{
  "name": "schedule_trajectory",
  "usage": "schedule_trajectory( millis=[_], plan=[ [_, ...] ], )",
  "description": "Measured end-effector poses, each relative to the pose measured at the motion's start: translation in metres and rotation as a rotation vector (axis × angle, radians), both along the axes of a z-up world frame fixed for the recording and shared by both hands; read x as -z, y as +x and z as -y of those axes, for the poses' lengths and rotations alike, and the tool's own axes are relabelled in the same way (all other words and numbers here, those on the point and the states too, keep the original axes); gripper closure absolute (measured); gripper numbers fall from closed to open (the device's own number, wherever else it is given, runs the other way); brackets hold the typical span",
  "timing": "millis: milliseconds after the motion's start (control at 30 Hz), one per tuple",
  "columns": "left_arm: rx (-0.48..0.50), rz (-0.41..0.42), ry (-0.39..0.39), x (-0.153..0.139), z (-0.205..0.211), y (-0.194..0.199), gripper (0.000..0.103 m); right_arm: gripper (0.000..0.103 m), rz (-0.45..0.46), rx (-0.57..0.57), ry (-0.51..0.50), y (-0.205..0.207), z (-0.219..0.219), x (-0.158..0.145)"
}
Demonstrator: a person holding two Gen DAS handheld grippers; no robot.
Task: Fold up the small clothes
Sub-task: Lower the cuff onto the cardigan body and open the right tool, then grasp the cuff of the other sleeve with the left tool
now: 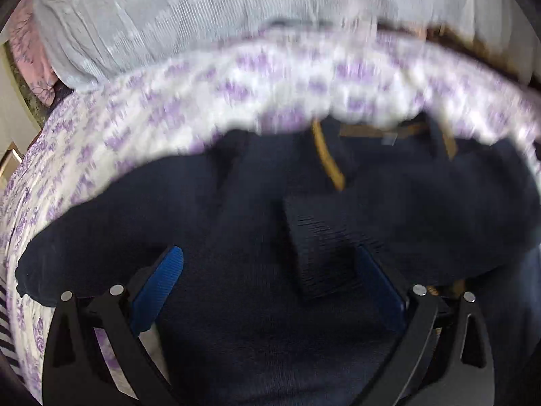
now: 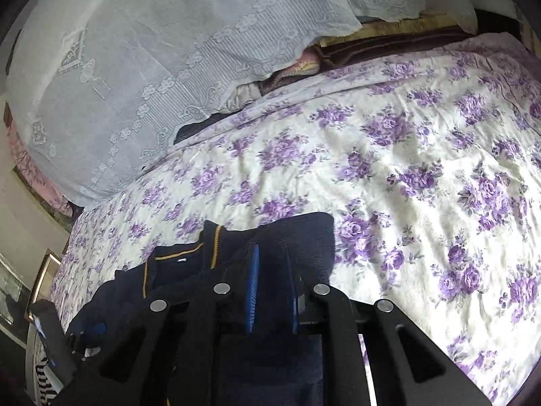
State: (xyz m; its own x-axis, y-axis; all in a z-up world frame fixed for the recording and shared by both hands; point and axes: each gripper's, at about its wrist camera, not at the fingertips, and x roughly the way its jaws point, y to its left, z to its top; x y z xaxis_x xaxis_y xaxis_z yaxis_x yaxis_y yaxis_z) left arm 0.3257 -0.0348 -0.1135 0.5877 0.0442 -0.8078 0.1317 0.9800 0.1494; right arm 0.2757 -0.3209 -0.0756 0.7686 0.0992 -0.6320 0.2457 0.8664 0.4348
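Note:
A small navy knit garment with mustard-yellow trim lies on a bed with a purple-flower sheet. In the left wrist view my left gripper is open just above it, blue pads spread wide; a ribbed cuff lies between the fingers, against the right pad. The view is blurred. In the right wrist view my right gripper is shut on a fold of the navy garment, with the collar and yellow trim to its left. The left gripper shows at the lower left.
A pale lace cloth covers a heap at the head of the bed. Pink and brown bedding peeks from under it. The floral sheet spreads wide to the right. A striped cloth and the bed's edge are at the lower left.

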Motion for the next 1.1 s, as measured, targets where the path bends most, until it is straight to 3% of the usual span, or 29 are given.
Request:
schedule_trajectory(
  millis=[67, 167, 200, 267, 367, 500, 567, 633, 700, 733, 767, 833, 933, 1033, 1100],
  plan=[
    [-0.005, 0.007, -0.015, 0.000, -0.002, 0.000, 0.004, 0.087, -0.056, 0.017, -0.012, 0.014, 0.007, 0.015],
    [0.000, 0.015, -0.004, 0.002, -0.002, -0.001, 0.004, 0.103, -0.151, 0.039, 0.011, 0.033, 0.021, 0.054],
    [0.000, 0.017, 0.000, 0.002, -0.002, -0.002, 0.004, 0.103, -0.122, 0.042, 0.030, 0.032, 0.024, 0.058],
    [0.000, 0.018, -0.001, 0.002, -0.001, -0.002, 0.004, 0.103, -0.123, 0.042, 0.053, 0.030, 0.028, 0.056],
    [0.002, 0.016, -0.012, 0.000, -0.003, -0.001, 0.004, 0.101, -0.088, 0.052, 0.011, 0.016, 0.019, 0.045],
    [-0.007, 0.051, -0.086, -0.015, -0.013, -0.007, 0.004, 0.098, 0.010, -0.022, -0.036, -0.015, -0.011, 0.007],
    [-0.012, 0.069, -0.116, -0.020, -0.016, -0.009, 0.004, 0.098, 0.015, -0.069, -0.079, -0.025, -0.029, -0.002],
    [-0.012, 0.042, -0.125, -0.017, -0.017, -0.006, 0.004, 0.098, -0.035, -0.095, -0.098, -0.029, -0.039, 0.008],
    [-0.015, -0.031, -0.070, -0.001, -0.013, 0.002, 0.004, 0.103, -0.127, -0.089, -0.090, -0.026, -0.034, 0.034],
    [-0.012, -0.010, -0.051, 0.001, -0.010, 0.001, 0.004, 0.103, -0.158, -0.094, -0.052, -0.023, -0.030, 0.049],
    [-0.013, -0.002, -0.035, -0.001, -0.008, 0.000, 0.004, 0.103, -0.134, -0.094, -0.016, -0.026, -0.026, 0.056],
    [-0.005, 0.015, -0.007, -0.002, -0.004, -0.003, 0.004, 0.103, -0.143, -0.089, -0.004, -0.027, -0.025, 0.050],
    [-0.016, 0.039, -0.067, -0.013, -0.012, -0.007, 0.004, 0.097, -0.110, -0.076, -0.035, -0.029, -0.036, 0.035],
    [-0.025, 0.098, -0.154, -0.026, -0.022, -0.012, 0.004, 0.097, -0.074, -0.143, -0.069, -0.013, -0.058, 0.013],
    [-0.017, 0.100, -0.169, -0.027, -0.022, -0.013, 0.004, 0.097, -0.077, -0.195, -0.077, 0.003, -0.075, 0.009]
  ],
)
